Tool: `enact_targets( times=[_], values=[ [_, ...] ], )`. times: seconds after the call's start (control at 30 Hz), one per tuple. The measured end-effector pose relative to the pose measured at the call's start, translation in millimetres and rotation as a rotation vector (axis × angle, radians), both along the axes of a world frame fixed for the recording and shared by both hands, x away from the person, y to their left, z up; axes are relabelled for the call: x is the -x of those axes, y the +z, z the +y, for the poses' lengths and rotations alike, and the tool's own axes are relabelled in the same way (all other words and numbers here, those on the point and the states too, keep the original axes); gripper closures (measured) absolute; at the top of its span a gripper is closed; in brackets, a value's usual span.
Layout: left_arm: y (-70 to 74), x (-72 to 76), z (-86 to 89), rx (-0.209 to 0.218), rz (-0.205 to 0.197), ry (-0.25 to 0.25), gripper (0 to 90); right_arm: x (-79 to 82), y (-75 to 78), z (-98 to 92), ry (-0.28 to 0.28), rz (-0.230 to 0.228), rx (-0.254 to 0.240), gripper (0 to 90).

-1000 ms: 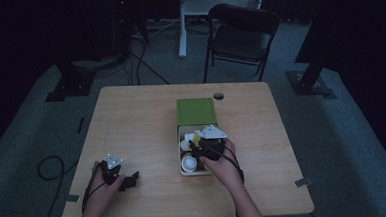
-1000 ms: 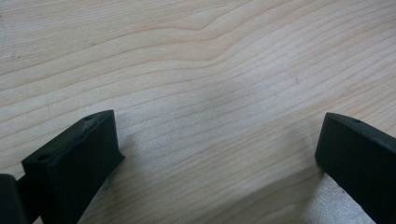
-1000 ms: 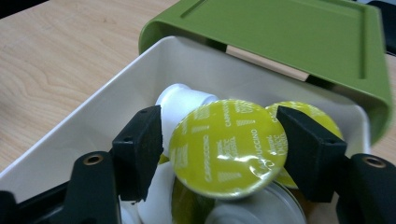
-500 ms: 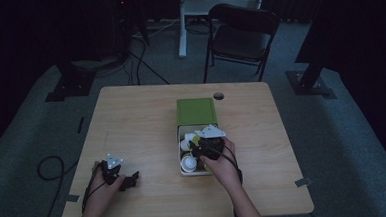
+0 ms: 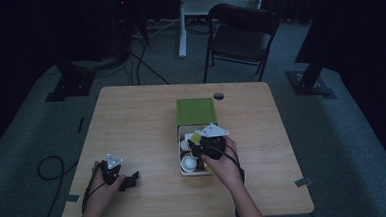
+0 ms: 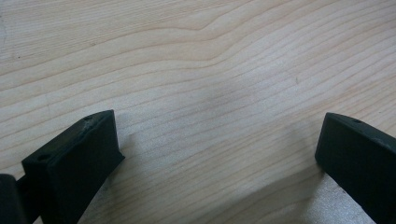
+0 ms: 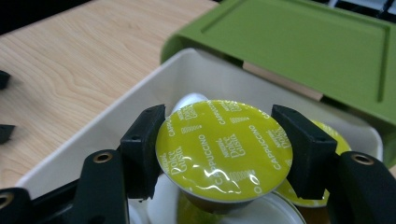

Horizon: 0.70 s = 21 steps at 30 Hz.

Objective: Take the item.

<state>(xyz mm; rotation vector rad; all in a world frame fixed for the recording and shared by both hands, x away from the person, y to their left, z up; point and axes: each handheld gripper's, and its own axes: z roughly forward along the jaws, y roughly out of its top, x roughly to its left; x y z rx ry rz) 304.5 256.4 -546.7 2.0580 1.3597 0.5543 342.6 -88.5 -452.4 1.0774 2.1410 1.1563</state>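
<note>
So the right gripper (image 7: 223,154) has just been closing and now clamps the yellow pod (image 7: 224,148) between its jaws, right over the tray (image 7: 84,148), ready to lift, while the left gripper (image 6: 219,154) sits wide open on the table (image 6: 196,60).

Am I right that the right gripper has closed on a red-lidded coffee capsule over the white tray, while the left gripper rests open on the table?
Not quite: the capsule between the right gripper pads has a yellow lid, not red, as the right gripper view shows. The rest holds: it sits over the white tray, and the left gripper rests open on the table.
</note>
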Motion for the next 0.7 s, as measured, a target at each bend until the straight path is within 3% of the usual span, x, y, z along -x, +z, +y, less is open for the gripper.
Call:
enact_targets(
  times=[0.23,0.7],
  values=[
    [-0.1,0.0,0.0,0.0,-0.001,0.0,0.1,5.1,11.1,-4.5,0.02,-0.021,-0.027,37.8],
    [-0.1,0.2,-0.3,0.001,-0.001,0.004,0.1,10.2,23.5,-26.1,-0.007,-0.058,-0.055,37.9]
  ],
)
